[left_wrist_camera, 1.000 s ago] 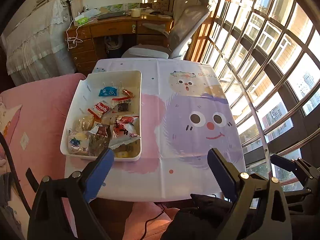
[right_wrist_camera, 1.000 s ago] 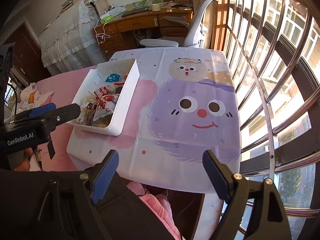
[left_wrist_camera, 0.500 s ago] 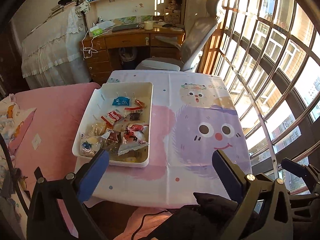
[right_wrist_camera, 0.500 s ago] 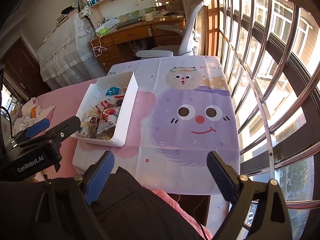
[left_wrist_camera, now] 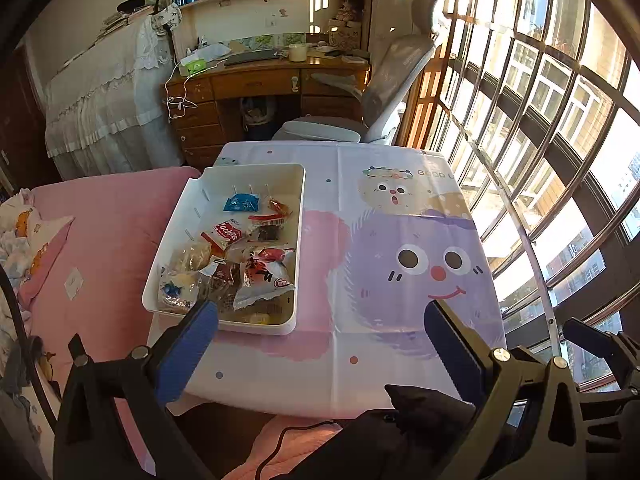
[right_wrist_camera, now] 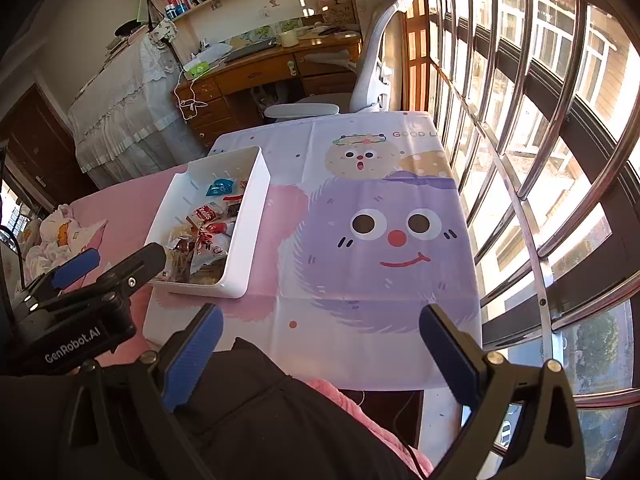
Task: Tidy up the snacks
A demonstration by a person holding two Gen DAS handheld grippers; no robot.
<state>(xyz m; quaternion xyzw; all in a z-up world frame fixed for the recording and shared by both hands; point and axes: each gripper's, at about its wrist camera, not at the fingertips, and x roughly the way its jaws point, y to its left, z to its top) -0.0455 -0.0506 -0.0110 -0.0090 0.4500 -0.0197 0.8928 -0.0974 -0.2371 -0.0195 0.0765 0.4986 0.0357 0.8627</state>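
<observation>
A white tray (left_wrist_camera: 299, 236) lies on the left part of the table and holds several wrapped snacks (left_wrist_camera: 248, 264), among them a blue packet (left_wrist_camera: 242, 203) at its far end. My left gripper (left_wrist_camera: 320, 312) hangs open above the table's near edge, its left pad over the tray's near rim, nothing between its jaws. In the right wrist view the tray (right_wrist_camera: 252, 236) sits ahead to the left. My right gripper (right_wrist_camera: 320, 316) hovers over the near edge of the tablecloth, its jaws opening and empty. The left gripper (right_wrist_camera: 116, 264) shows there, beside the tray.
A cartoon tablecloth (left_wrist_camera: 400, 220) with a purple smiling face covers the table. Pink bedding (left_wrist_camera: 100, 240) borders it on the left, barred windows (left_wrist_camera: 540, 120) on the right. Beyond stand an office chair (left_wrist_camera: 384, 92) and a wooden desk (left_wrist_camera: 260, 84). A dark sleeve (right_wrist_camera: 280, 420) lies below.
Both views have tilted upward, showing more of the shelves behind, so the tray sits lower in frame. The jaws of both grippers stand a little wider. No snack has moved.
</observation>
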